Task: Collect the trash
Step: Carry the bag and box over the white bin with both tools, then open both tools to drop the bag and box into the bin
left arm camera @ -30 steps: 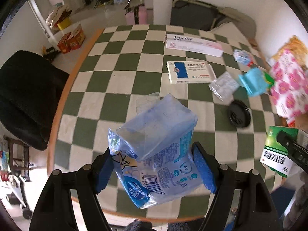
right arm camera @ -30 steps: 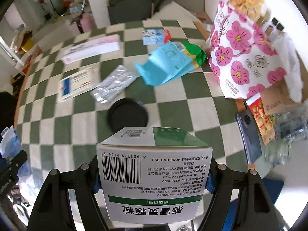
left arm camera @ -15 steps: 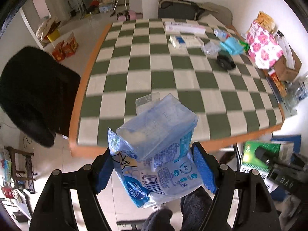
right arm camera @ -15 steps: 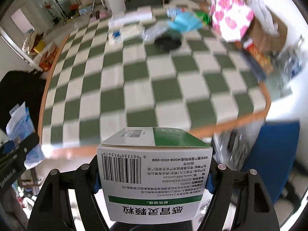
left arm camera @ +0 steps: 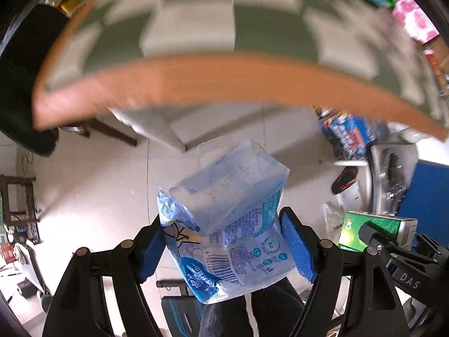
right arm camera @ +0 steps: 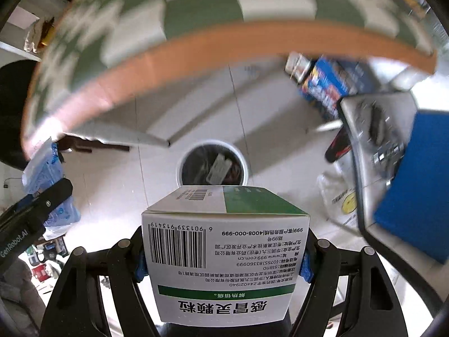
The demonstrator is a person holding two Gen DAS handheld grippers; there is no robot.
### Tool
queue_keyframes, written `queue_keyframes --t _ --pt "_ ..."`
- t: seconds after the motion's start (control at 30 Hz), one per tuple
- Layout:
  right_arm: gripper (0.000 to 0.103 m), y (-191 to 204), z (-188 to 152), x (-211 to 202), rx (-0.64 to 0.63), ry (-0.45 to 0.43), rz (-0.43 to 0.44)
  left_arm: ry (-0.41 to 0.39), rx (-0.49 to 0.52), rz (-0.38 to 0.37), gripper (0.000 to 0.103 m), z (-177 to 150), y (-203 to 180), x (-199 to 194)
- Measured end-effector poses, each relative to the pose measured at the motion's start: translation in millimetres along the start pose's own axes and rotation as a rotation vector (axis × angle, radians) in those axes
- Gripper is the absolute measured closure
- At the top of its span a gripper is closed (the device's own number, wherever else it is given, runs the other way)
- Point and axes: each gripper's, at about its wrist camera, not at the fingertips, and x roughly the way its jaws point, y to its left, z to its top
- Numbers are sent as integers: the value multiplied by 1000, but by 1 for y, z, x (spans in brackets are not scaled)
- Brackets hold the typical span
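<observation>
My left gripper (left arm camera: pixel 224 248) is shut on a crumpled blue plastic wrapper (left arm camera: pixel 227 213) and holds it over the tiled floor, below the table edge. My right gripper (right arm camera: pixel 224 255) is shut on a green and white medicine box (right arm camera: pixel 224 252). A round white trash bin (right arm camera: pixel 212 165) with dark contents stands on the floor just beyond the box in the right wrist view. The box also shows at the right of the left wrist view (left arm camera: pixel 376 234). The wrapper shows at the left of the right wrist view (right arm camera: pixel 46 174).
The checkered table with its orange rim (left arm camera: pixel 224 78) arches across the top, blurred. A black chair (left arm camera: pixel 19 70) is at the left. A blue panel (right arm camera: pixel 415 182), a metal rack (right arm camera: pixel 373 129) and colourful boxes (right arm camera: pixel 328 84) stand at the right.
Both grippers have pulled back from the table and dropped below its edge, tilting down toward the floor. The trash bin has come into the right wrist view. Both still hold their items.
</observation>
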Motion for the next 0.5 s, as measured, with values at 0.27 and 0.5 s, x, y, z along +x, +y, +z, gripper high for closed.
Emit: queue_keyframes --t 0.27,0.5 --pt "24 -36 11 150 83 105 62 126 -19 -40 28 -3 2 146" --pt "23 -59 21 267 169 179 118 206 -31 -79 21 -5 4 225"
